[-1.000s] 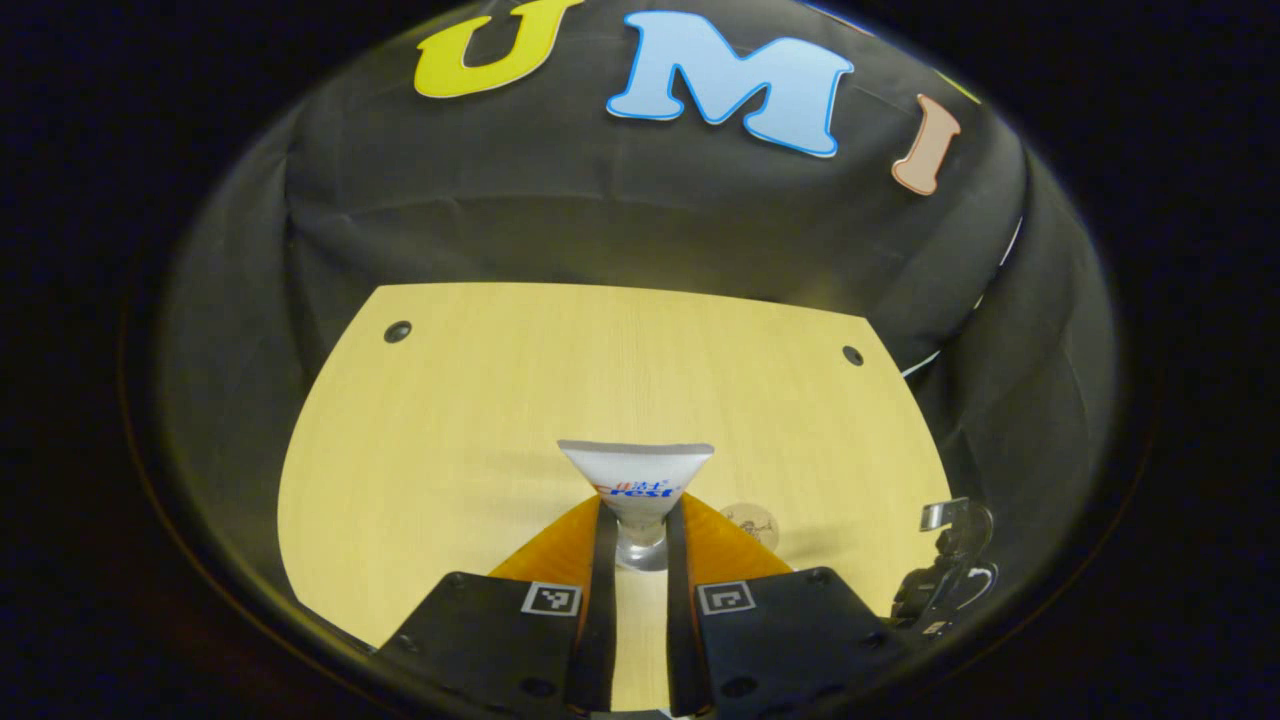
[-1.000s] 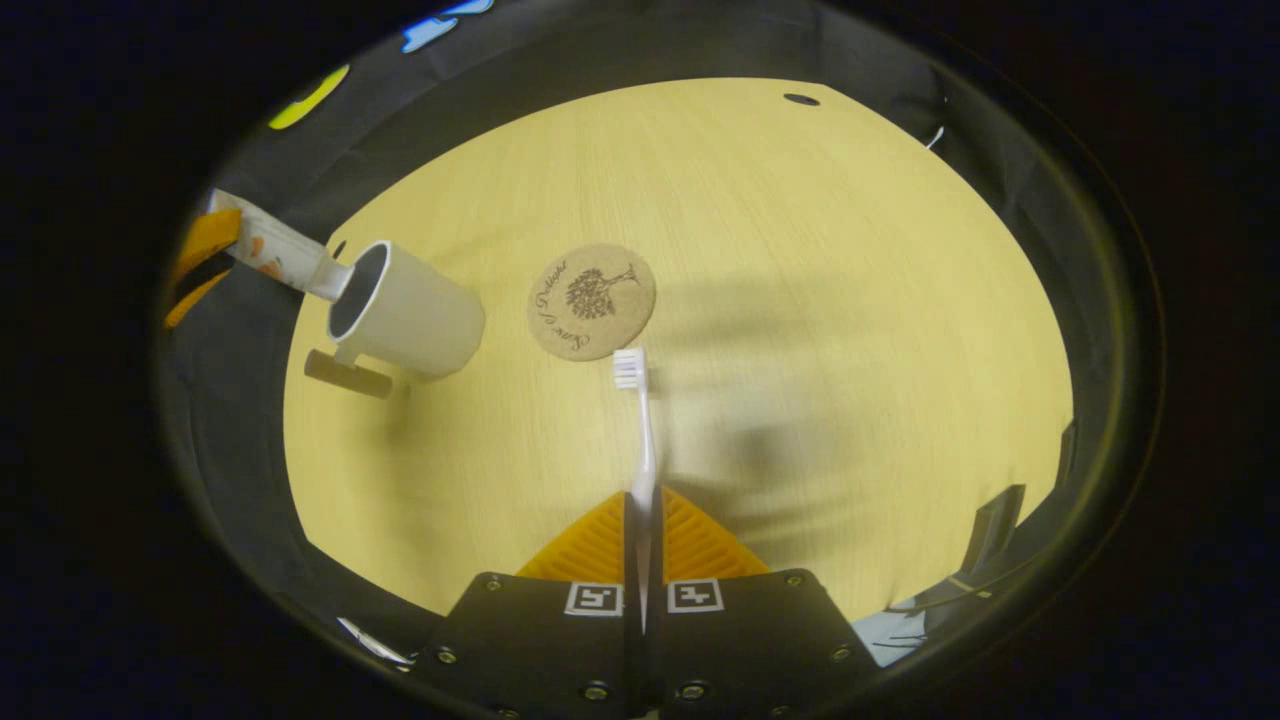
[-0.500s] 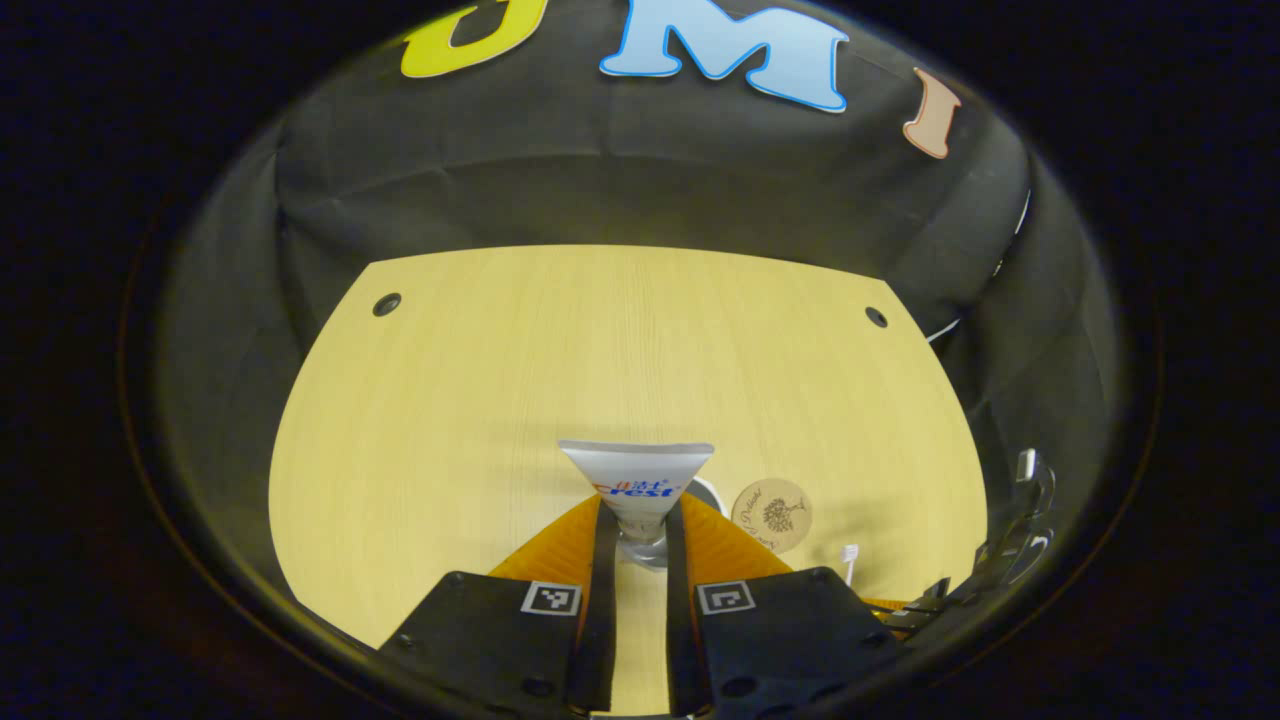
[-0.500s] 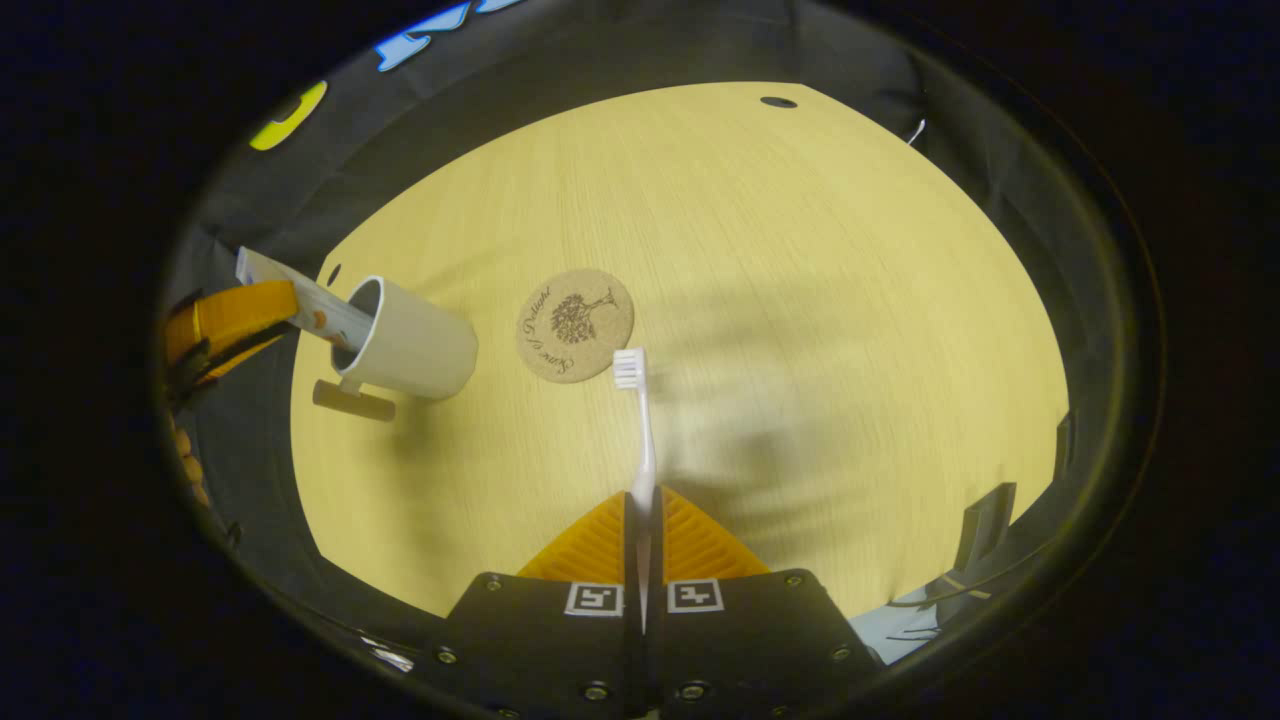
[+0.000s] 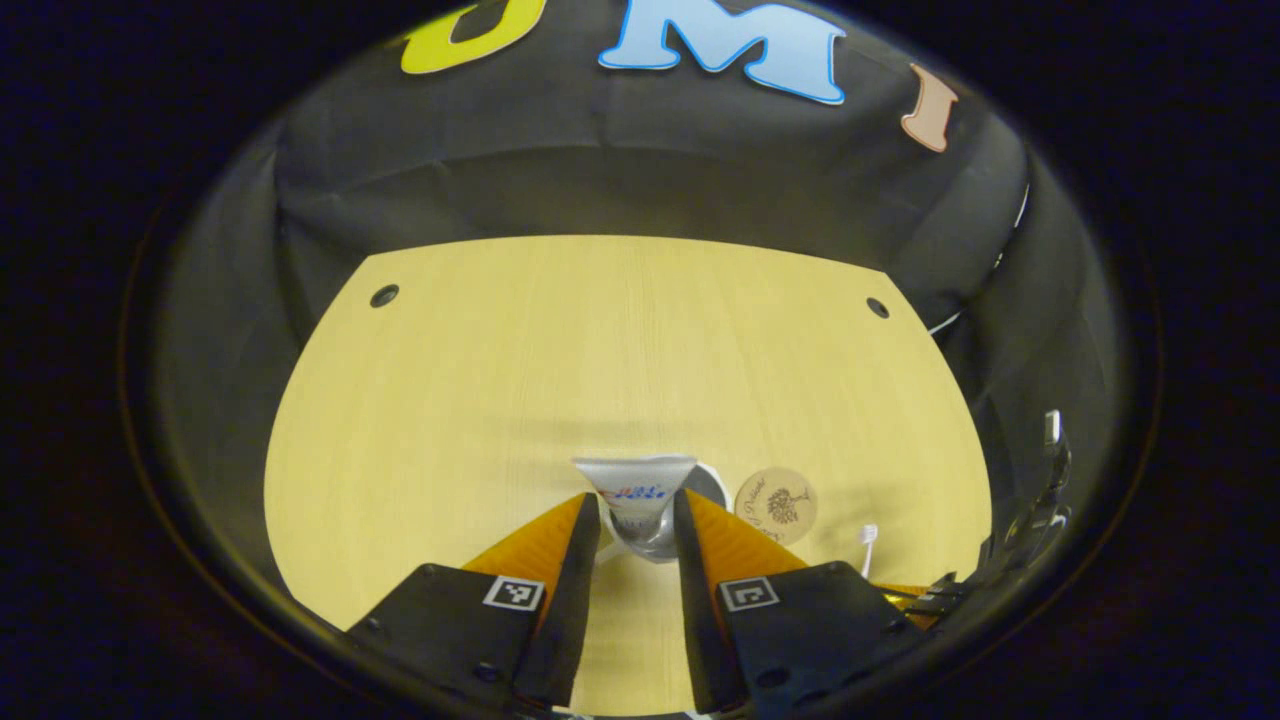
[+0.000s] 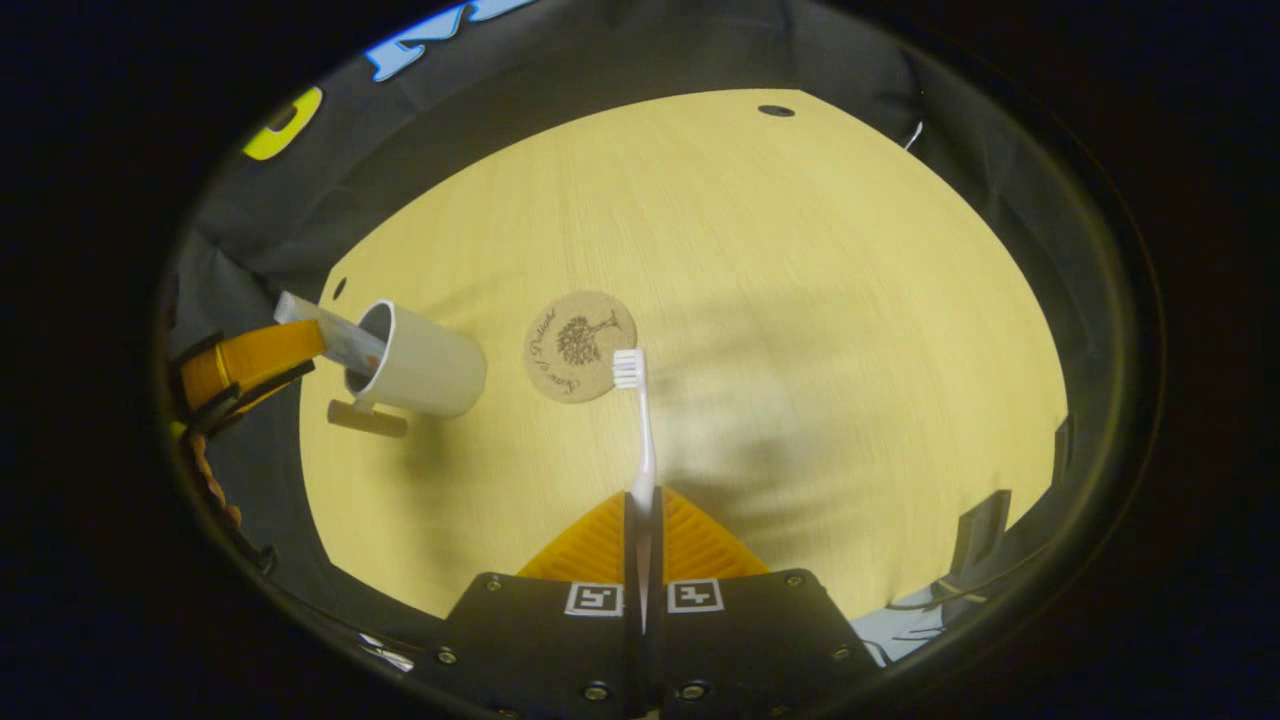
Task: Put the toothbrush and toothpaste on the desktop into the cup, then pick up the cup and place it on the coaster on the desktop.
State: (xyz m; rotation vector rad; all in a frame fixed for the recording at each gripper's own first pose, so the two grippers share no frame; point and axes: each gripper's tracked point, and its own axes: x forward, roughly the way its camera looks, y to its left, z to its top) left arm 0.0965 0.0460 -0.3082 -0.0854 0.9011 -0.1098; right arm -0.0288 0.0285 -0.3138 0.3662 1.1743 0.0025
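Left gripper [image 5: 634, 512] has its jaws spread apart, no longer pinching the toothpaste [image 5: 636, 490]; the tube sits cap-down in the cup [image 6: 418, 360], crimped end sticking out between and just ahead of the jaws. In the right gripper view the tube leans against the cup rim on the side toward the left gripper's orange fingers [image 6: 250, 355]. Risk: those fingers look very close to the tube, so pulling back at an angle could drag it out or tip the cup. Right gripper [image 6: 641, 520] is clenched on the toothbrush [image 6: 640, 430], head pointing forward from the jaws and overlapping the near edge of the coaster [image 6: 579, 332] in view; height above the table [image 6: 800, 300] can't be judged. Cup is ahead-left of the right jaws, just beside the coaster. Next risks, as I see them: brush hitting the leaning tube on entry, or a tall off-centre load making the cup top-heavy when lifted to the coaster.
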